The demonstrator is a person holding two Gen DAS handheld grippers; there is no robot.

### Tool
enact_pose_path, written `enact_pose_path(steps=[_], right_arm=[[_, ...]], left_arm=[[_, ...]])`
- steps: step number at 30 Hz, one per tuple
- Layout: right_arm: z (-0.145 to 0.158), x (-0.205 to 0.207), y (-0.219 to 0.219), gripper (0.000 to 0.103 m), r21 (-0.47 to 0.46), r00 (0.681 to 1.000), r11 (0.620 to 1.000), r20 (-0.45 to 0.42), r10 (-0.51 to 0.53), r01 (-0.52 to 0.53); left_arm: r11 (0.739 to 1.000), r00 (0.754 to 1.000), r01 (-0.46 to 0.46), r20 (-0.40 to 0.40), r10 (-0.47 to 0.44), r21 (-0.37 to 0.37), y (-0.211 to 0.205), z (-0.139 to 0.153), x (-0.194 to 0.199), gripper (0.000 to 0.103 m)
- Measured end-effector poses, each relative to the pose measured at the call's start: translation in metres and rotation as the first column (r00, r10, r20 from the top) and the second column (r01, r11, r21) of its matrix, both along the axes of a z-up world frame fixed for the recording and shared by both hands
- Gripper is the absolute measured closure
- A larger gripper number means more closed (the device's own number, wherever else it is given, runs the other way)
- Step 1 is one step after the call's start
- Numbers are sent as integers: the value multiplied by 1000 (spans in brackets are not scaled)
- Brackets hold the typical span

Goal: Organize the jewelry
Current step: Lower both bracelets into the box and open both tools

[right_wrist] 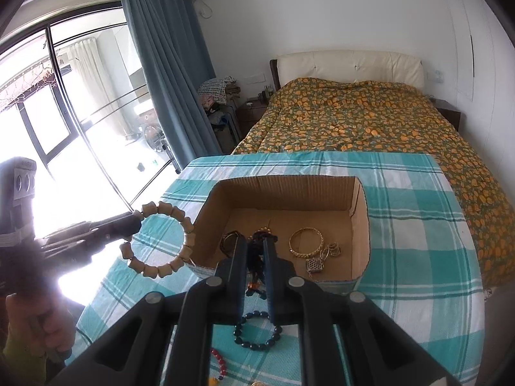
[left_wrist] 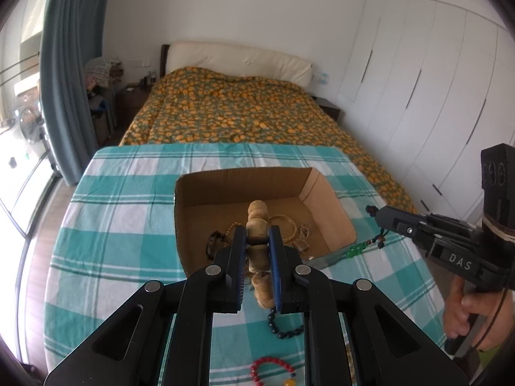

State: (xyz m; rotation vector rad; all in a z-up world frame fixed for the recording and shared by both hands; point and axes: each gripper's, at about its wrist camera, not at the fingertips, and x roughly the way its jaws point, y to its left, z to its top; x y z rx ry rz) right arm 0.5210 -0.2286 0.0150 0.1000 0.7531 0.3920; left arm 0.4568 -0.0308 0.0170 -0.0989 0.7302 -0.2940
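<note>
On the counter [right_wrist: 418, 225], which a teal checked cloth covers, stands an open cardboard box [right_wrist: 360, 225]. The left tongs [left_wrist: 257, 241] are pinching a bracelet of thick wooden beads [left_wrist: 257, 222]; in the right wrist view this bracelet hangs in the air just beside the left wall of the box. The right tongs [right_wrist: 256, 257] are pressed on a dark beaded string with a tassel and a green pendant [left_wrist: 355, 251], near the front edge of the box. Inside the box lie a gold bangle [right_wrist: 305, 243], thin rings [right_wrist: 333, 249] and a dark bracelet [right_wrist: 230, 241]. In front of the box, on the cloth, lie a dark blue bead bracelet [right_wrist: 257, 329] and a red bead bracelet [left_wrist: 272, 370].
</note>
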Motion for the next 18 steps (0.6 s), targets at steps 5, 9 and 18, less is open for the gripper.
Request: enact_pose_path(steps=[5, 9, 18], right_arm=[[-34, 43, 6, 93, -30, 999, 999, -43, -11, 10], [-65, 64, 2, 93, -30, 996, 999, -90, -24, 22], [-123, 70, 0, 70, -56, 974, 998, -222, -44, 32]], left_arm=[[999, 1000, -1, -28, 2, 36, -16, -24, 32, 91], [998, 998, -3, -62, 7, 65, -23, -46, 51, 91], [994, 987, -88, -127, 96, 68, -7, -79, 51, 37]])
